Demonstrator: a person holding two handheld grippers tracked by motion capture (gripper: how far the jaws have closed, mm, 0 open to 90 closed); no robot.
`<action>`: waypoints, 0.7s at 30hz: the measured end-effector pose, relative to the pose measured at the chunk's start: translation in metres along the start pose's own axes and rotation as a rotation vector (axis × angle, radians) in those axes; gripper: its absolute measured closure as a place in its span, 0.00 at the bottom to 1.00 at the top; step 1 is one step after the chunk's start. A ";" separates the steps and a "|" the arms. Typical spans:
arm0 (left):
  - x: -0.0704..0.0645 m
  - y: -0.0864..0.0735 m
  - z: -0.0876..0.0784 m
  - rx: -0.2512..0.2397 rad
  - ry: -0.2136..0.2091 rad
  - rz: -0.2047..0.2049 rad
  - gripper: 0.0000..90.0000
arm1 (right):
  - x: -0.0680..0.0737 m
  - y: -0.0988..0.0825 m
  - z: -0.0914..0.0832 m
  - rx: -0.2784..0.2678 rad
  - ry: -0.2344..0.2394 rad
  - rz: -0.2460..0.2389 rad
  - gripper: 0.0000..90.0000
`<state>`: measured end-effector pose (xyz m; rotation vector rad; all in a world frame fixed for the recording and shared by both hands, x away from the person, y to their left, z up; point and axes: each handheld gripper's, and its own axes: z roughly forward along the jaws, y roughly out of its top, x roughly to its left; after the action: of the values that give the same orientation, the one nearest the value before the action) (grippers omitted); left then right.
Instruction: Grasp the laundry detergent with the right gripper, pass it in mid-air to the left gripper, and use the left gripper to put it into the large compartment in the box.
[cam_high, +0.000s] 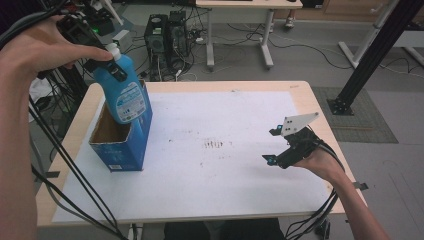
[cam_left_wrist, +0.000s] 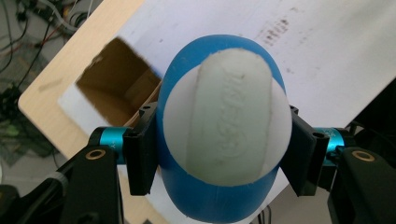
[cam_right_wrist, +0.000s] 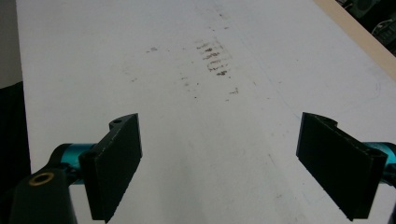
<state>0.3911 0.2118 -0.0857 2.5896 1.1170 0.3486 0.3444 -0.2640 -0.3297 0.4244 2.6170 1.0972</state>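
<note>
The left gripper (cam_left_wrist: 219, 154) squeezes the blue bottle (cam_high: 124, 90) tight just under its white cap (cam_left_wrist: 227, 121). The bottle hangs over the open blue box (cam_high: 120, 145), which stands at the left edge of the table (cam_high: 300, 95). The right gripper (cam_right_wrist: 233, 163) has its jaws wide apart with nothing between them, over the white sheet (cam_high: 225, 165) near the right edge.

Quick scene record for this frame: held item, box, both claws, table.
held item: blue bottle with white cap, lifted above the box opening
box: blue cardboard box, top open, upright at the table's left
left claw: shut on the bottle near its cap
right claw: open, nothing between the jaws, low over the sheet
table: white sheet with a dark smudge patch near the middle
</note>
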 end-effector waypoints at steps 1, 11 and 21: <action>0.003 -0.002 0.000 0.009 0.013 -0.010 0.42 | 0.000 -0.001 0.000 -0.002 -0.001 0.003 0.15; 0.022 -0.015 0.011 0.058 0.051 -0.078 0.42 | 0.000 -0.007 0.003 0.029 -0.016 -0.005 0.15; 0.034 -0.024 0.034 0.081 0.018 -0.088 0.42 | 0.003 -0.013 0.003 0.038 -0.020 0.002 0.15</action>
<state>0.4094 0.2470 -0.1222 2.6009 1.2724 0.3133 0.3410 -0.2699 -0.3420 0.4439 2.6238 1.0401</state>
